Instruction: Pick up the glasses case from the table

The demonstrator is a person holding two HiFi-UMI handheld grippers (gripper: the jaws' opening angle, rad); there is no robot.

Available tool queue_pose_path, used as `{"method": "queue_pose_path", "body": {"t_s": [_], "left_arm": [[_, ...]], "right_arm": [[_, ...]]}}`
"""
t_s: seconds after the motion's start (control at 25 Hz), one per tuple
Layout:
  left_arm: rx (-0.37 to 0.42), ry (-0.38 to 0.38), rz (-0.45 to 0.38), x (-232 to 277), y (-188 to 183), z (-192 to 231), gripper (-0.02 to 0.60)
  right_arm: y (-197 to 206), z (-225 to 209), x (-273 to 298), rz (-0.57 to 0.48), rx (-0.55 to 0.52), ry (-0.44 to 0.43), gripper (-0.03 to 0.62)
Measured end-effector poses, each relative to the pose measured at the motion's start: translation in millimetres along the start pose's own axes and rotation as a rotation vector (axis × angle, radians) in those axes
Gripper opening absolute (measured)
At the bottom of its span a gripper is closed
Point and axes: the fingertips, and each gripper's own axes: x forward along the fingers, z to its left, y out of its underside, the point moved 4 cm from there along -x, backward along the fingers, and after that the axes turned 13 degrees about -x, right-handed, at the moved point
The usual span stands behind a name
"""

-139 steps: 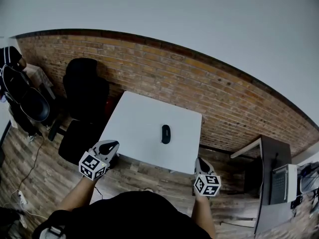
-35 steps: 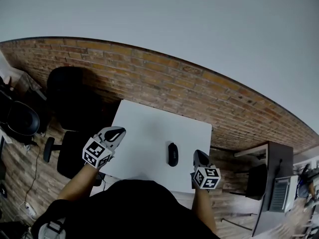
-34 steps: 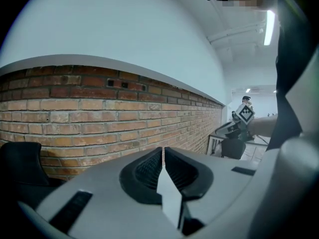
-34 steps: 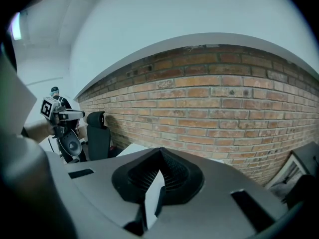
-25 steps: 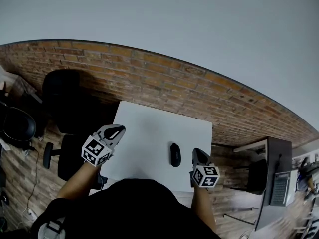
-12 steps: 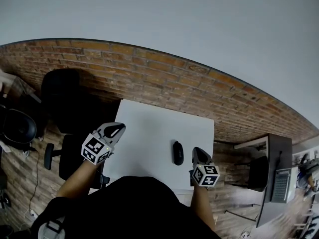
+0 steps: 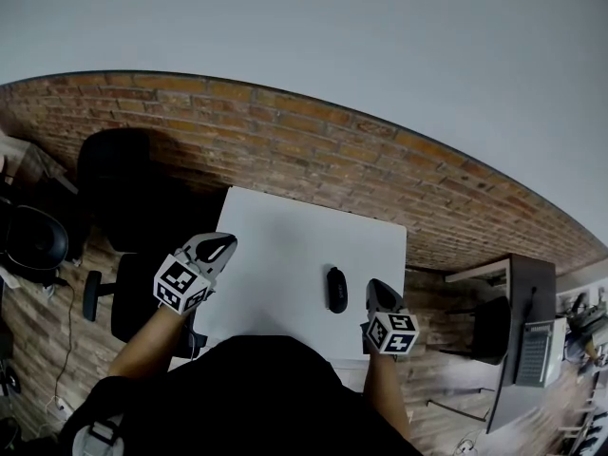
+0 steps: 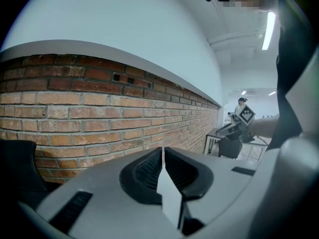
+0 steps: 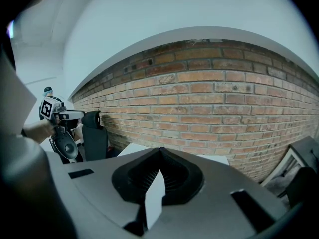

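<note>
We see the dark glasses case lying on the right half of the white table, its long axis running away from us toward the brick wall. Our right gripper is just beside it on its right and clearly the nearer one, while our left gripper hangs well apart at the table's left edge. Both pairs of jaws are pressed together with nothing between them (each gripper view shows only wall beyond the tips), so we judge the right one must first spread, then swing left and straddle the case across its narrow width.
</note>
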Motion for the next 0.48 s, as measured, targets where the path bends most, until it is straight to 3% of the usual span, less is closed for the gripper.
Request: {"method": "queue_pose_path", "body": {"t_s": [0.48], "left_arm": [[0.012, -0.018, 0.015, 16.3, -3.7, -16.9, 0.025]], "right_arm": [[21.9, -20.5, 11.0, 0.024, 0.026, -0.031, 0.015]]}}
